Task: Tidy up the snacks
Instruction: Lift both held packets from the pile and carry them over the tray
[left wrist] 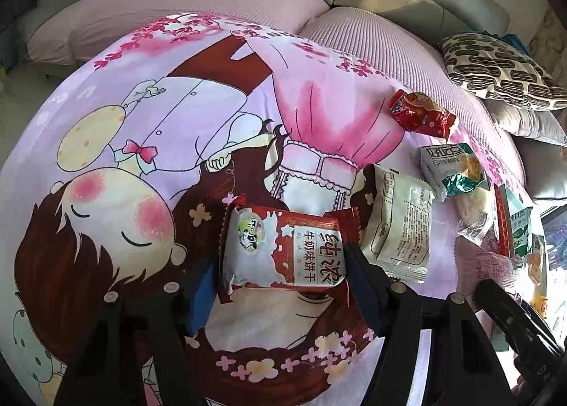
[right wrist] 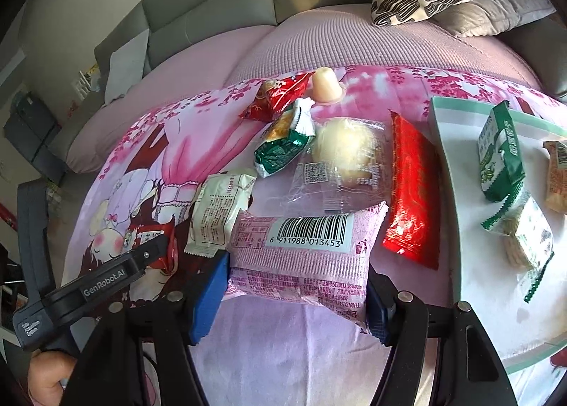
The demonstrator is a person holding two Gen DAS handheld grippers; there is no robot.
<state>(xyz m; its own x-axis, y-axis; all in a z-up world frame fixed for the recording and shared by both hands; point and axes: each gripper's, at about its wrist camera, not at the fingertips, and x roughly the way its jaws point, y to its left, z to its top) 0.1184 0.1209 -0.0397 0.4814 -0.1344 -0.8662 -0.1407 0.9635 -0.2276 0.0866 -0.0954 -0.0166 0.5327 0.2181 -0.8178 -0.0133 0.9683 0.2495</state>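
At lower centre, the left gripper (left wrist: 283, 264) grips a red-and-white biscuit packet (left wrist: 283, 252); the right gripper (right wrist: 297, 285) grips a pink packet (right wrist: 304, 253).

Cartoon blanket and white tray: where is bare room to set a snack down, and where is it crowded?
Free: the blanket left of the red-and-white biscuit pack, out to the sofa cushions. Also the tray's near-left strip, beside the green packets. Crowded: between the white pack, pink pack and long red pack, where wrappers overlap.
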